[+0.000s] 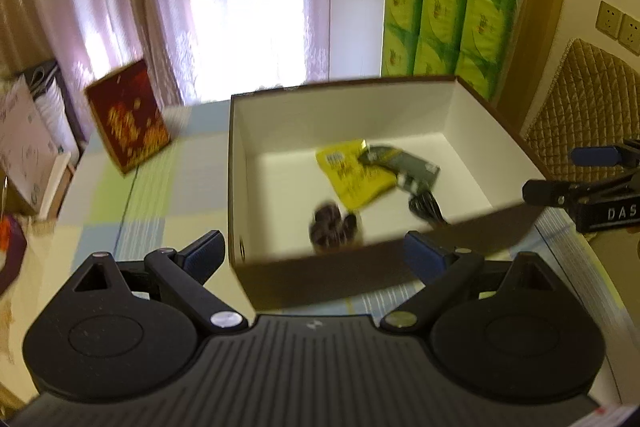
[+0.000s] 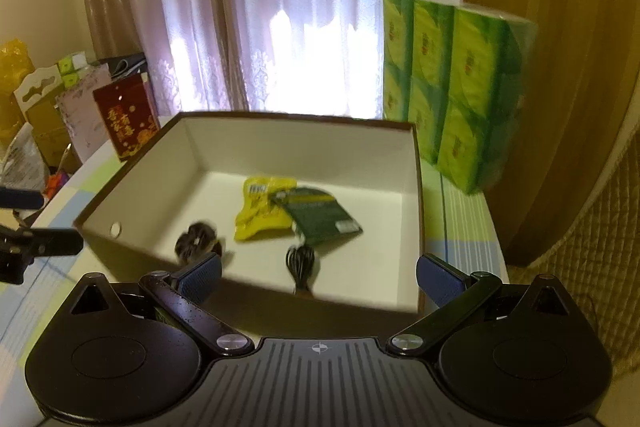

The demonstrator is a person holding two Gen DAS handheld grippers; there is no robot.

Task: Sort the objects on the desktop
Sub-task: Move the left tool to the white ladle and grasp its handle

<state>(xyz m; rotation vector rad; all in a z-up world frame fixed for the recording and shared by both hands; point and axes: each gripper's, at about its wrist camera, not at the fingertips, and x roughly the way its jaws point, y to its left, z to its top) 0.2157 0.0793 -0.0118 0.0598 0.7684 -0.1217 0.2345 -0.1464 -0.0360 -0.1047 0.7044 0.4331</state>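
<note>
A shallow rectangular cardboard box with dark brown outer walls and a white lining (image 1: 344, 115) sits on the pastel checked tablecloth (image 1: 132, 211), directly ahead of both tools. The left gripper (image 1: 316, 255) hovers at the box's near wall with its blue-padded fingers spread wide and nothing between them; the right gripper (image 2: 320, 277) is likewise wide open and empty, poised over the near edge at the box's right-hand end. Inside the box lie four things: a crinkly yellow plastic snack pouch (image 2: 262, 213), a flat dark green packet with a barcode (image 2: 322, 217) overlapping the pouch's right edge, a small bundle of coiled black cable (image 2: 300, 265) just in front of the packet, and a blurred dark brown lump (image 2: 196, 241) near the front left corner, too smeared to identify. No loose item is visible on the cloth near the box, so the sorting looks largely done, though much of the table is out of view. Were anything to be lifted again, the pouches would probably be light, soft and somewhat slick, best pinched on a sealed edge rather than the puffed middle; the cable is limp and would be best taken across its bound waist. The box itself looks stiff but light, and a wall's rim is its natural hold. A red gift box with gold lettering (image 1: 128, 117) stands on the far left of the table, and a tall block of green-wrapped tissue packs (image 2: 452, 83) stands behind the box's right end.
</note>
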